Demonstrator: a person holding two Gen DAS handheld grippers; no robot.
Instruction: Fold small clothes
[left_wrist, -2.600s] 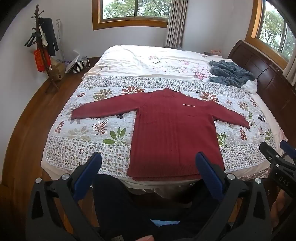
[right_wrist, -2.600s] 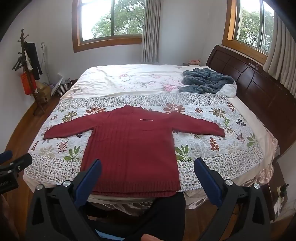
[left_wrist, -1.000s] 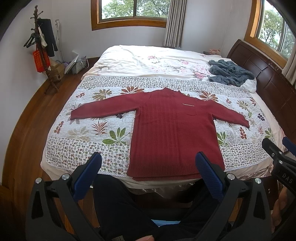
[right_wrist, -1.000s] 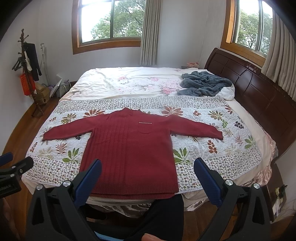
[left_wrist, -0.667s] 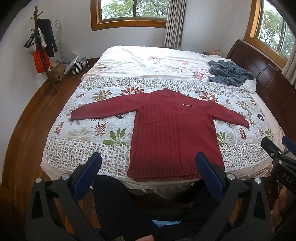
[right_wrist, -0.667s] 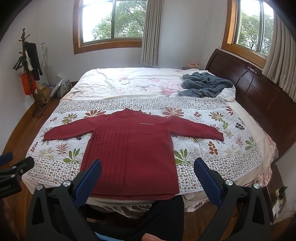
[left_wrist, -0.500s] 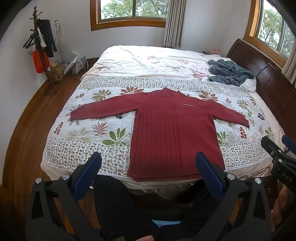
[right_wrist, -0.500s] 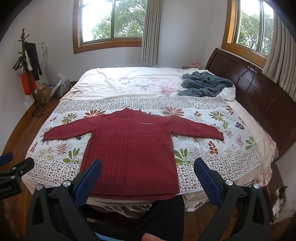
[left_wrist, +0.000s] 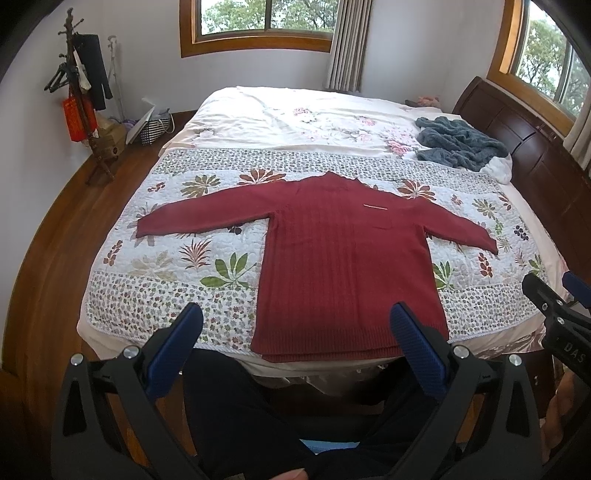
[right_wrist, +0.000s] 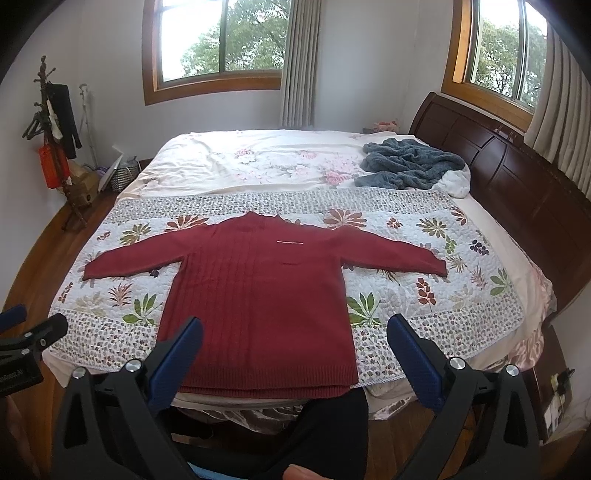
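A: Counting, I found one red sweater (left_wrist: 347, 266), spread flat with sleeves out on the floral quilt (left_wrist: 177, 258) at the bed's near edge.

B: Each hand-held gripper, left (left_wrist: 295, 334) and right (right_wrist: 293, 341), hovered released, jaws wide, before the hem.

A: Only the left view showed the right one (left_wrist: 554, 317) from outside.

B: One grey blanket (right_wrist: 410, 166) too.

White walls, wooden floor (left_wrist: 44, 266); a wide bed (right_wrist: 229, 155) under a leaf-patterned quilt (right_wrist: 424, 291), dark wooden headboard (right_wrist: 517, 170) to the right; two wood-framed windows (right_wrist: 218, 44) with daylight and trees; pale curtains (right_wrist: 299, 62); coat stand (left_wrist: 79, 99) in the left corner.
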